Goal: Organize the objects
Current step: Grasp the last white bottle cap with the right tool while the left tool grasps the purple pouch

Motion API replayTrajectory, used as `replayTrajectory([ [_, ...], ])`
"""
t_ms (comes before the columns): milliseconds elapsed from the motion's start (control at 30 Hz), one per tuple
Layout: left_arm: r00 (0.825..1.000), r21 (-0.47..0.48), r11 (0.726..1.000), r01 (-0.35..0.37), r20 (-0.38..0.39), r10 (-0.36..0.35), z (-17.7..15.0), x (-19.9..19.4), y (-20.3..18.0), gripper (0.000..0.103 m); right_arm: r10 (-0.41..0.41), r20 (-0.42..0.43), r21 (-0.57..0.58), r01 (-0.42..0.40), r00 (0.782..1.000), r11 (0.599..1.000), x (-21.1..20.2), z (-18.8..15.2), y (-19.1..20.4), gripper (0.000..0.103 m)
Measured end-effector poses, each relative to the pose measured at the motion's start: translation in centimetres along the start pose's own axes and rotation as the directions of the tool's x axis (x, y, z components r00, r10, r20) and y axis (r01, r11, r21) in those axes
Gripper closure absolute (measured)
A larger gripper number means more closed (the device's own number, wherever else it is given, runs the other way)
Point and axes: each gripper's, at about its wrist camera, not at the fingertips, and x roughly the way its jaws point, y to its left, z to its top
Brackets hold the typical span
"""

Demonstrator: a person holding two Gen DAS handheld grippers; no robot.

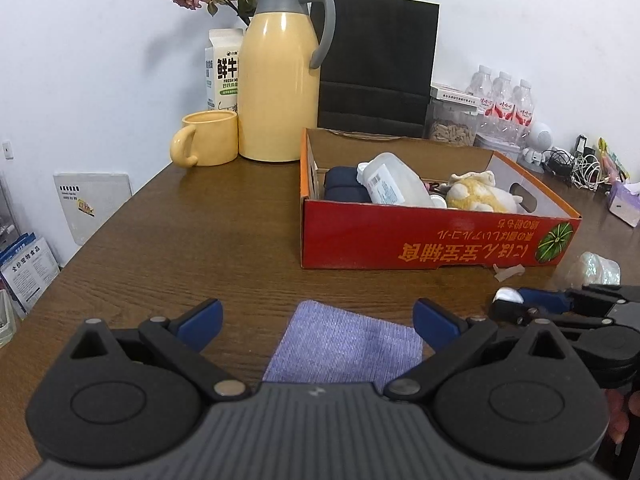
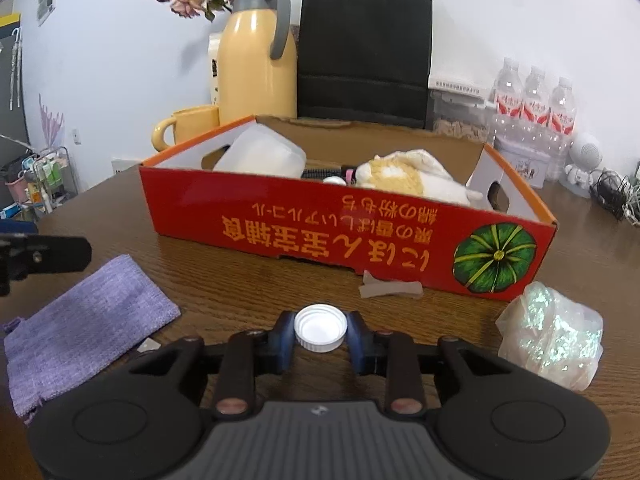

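Observation:
My right gripper is shut on a white bottle cap, low over the brown table; the cap also shows in the left wrist view. My left gripper is open and empty above a purple cloth pouch, which lies flat on the table and also shows in the right wrist view. A red cardboard box stands ahead; it holds a white plastic bottle, a plush toy and a dark blue item.
An iridescent plastic bag and a small beige piece lie by the box front. Behind stand a yellow thermos, yellow mug, milk carton, black paper bag, water bottles and cables.

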Motion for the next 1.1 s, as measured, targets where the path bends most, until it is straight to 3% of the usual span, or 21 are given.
replayTrajectory([
  [167, 1.0, 0.004, 1.0, 0.001, -0.024, -0.001, -0.8, 0.4, 0.3, 0.0, -0.068, 0.173, -0.054, 0.078, 0.982, 0.995, -3.1, -0.8, 1.2, 0.076],
  [267, 0.999, 0.012, 1.0, 0.004, -0.039, -0.003, -1.4, 0.3, 0.6, 0.0, -0.07, 0.22, -0.066, 0.086, 0.973, 0.994, -4.8, -1.4, 1.4, 0.076],
  [700, 0.986, 0.039, 0.993, 0.116, -0.121, -0.11, -4.0, -0.2, 0.8, 0.0, -0.069, 0.251, -0.029, 0.079, 0.965, 0.996, -7.6, -3.0, 0.3, 0.076],
  [933, 0.985, 0.066, 0.991, 0.115, -0.137, -0.105, -4.5, 0.1, 0.2, 0.0, -0.069, 0.253, -0.024, 0.078, 0.965, 0.997, -7.8, -3.1, 0.3, 0.076],
  [1100, 0.995, 0.115, 0.991, 0.063, -0.087, -0.053, -5.3, 0.4, -0.4, 0.0, -0.068, 0.254, -0.023, 0.076, 0.965, 0.997, -7.7, -3.0, 0.3, 0.076],
])
